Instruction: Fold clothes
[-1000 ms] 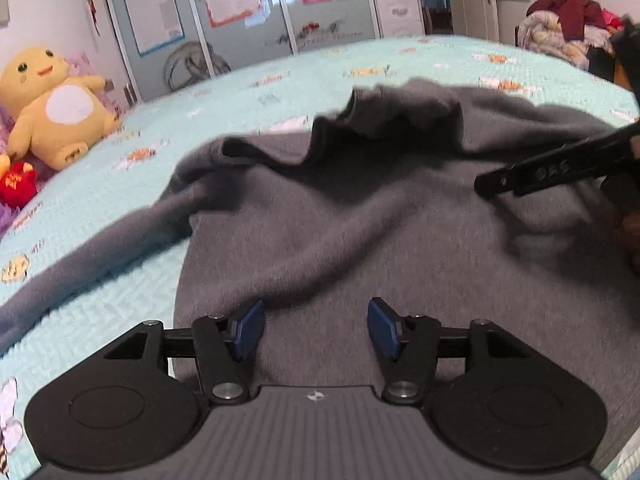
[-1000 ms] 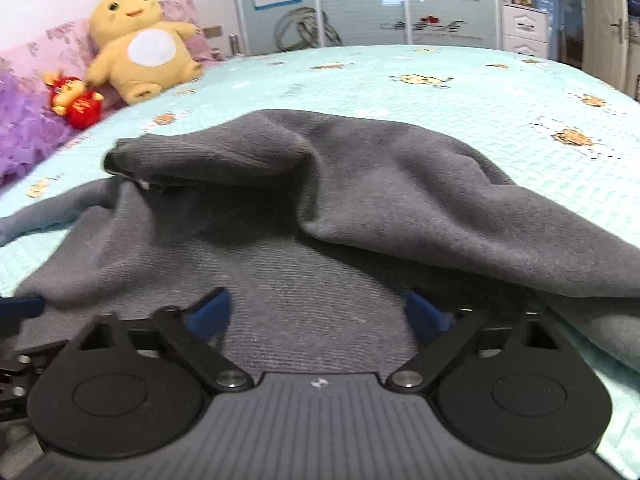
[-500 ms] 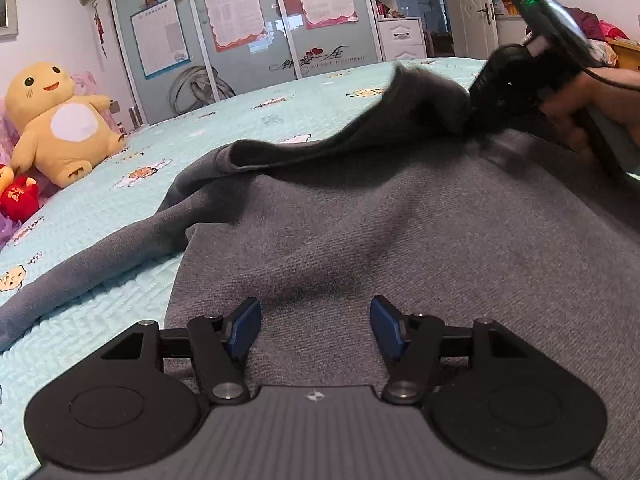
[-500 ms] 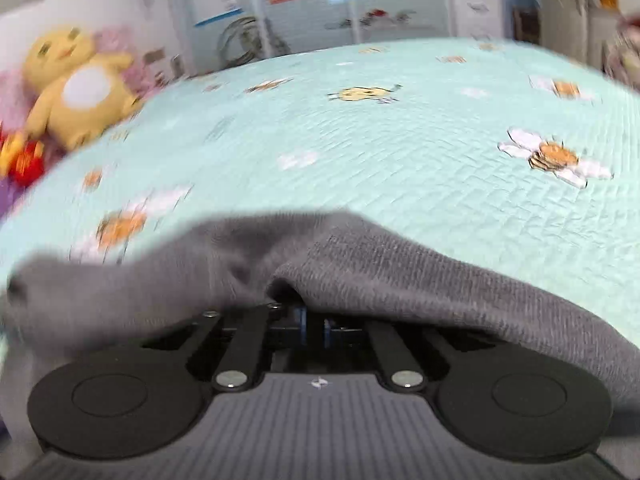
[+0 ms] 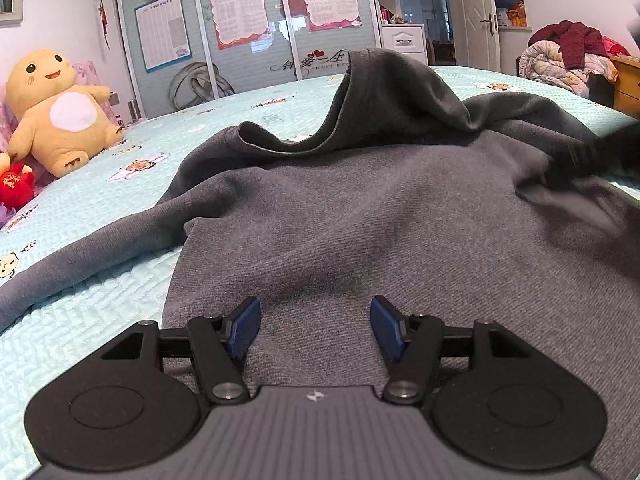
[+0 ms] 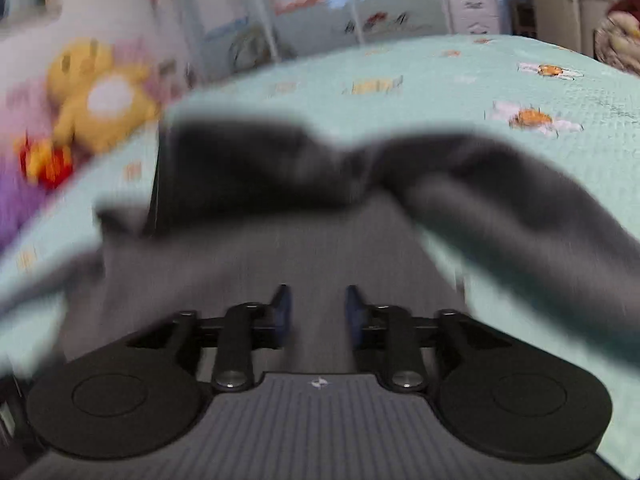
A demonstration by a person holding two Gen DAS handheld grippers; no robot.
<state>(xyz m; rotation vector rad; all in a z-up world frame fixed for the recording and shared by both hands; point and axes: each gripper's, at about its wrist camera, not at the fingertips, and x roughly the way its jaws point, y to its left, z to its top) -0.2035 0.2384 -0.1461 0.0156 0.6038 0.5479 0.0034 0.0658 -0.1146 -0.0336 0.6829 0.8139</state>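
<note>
left gripper (image 5: pixel 315 326): black linkage arms | blue ribbed pads | silver pivot screws | round black discs flank grey ribbed housing | right gripper (image 6: pixel 316 312): identical

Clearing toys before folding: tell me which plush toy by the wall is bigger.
The yellow plush toy with the white belly; the red plush toy beside it is much smaller.

A bed (image 5: pixel 120 208) with a mint quilt fills the room; beyond it stand poster-covered wardrobe doors (image 5: pixel 248 28) and a white door (image 5: pixel 476 12).

My right wrist view is smeared with motion; the grey sweater (image 6: pixel 280 184) there is shapeless. Its left sleeve (image 5: pixel 80 260) runs past the left view's edge.
</note>
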